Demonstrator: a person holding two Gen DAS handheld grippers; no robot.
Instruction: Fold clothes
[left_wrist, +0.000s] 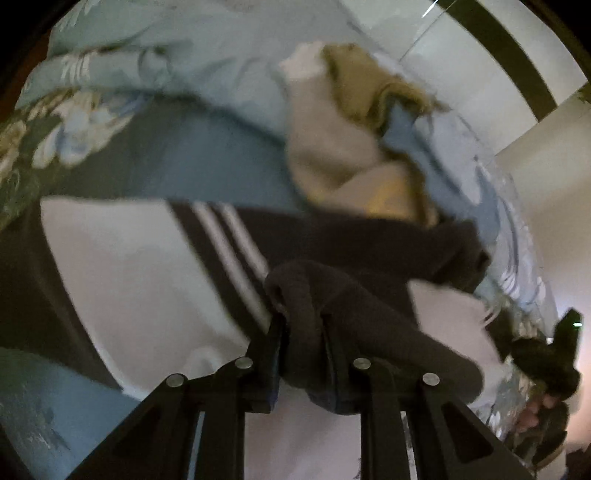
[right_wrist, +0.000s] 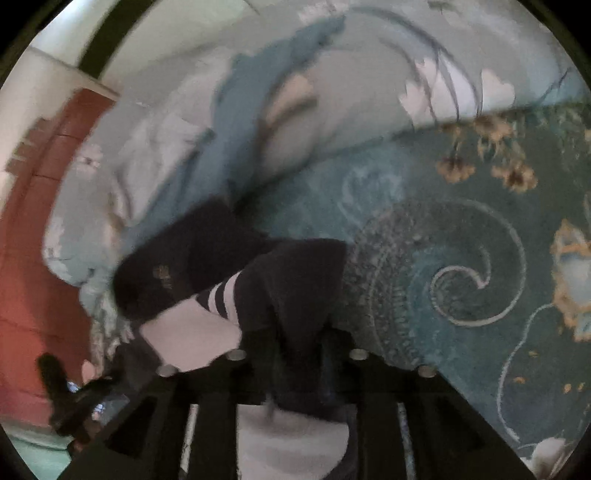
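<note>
A black-and-white garment (left_wrist: 129, 277) with three white stripes (left_wrist: 225, 251) lies spread on the bed. My left gripper (left_wrist: 303, 350) is shut on a thick dark fold (left_wrist: 306, 291) of its black part. In the right wrist view the same garment (right_wrist: 192, 325) is bunched, its black cloth (right_wrist: 295, 280) pinched between the pads of my right gripper (right_wrist: 295, 354). Both views are blurred. The right gripper (left_wrist: 565, 336) also shows at the left wrist view's right edge. The left gripper (right_wrist: 62, 387) and a hand (right_wrist: 88, 369) show at the lower left of the right wrist view.
A beige and olive heap of clothes (left_wrist: 351, 140) sits beyond the garment on a pale blue quilt (left_wrist: 192, 55). The teal floral bedspread (right_wrist: 461, 258) stretches to the right. A red-brown piece of furniture (right_wrist: 33, 258) and a white wall (left_wrist: 472, 81) border the bed.
</note>
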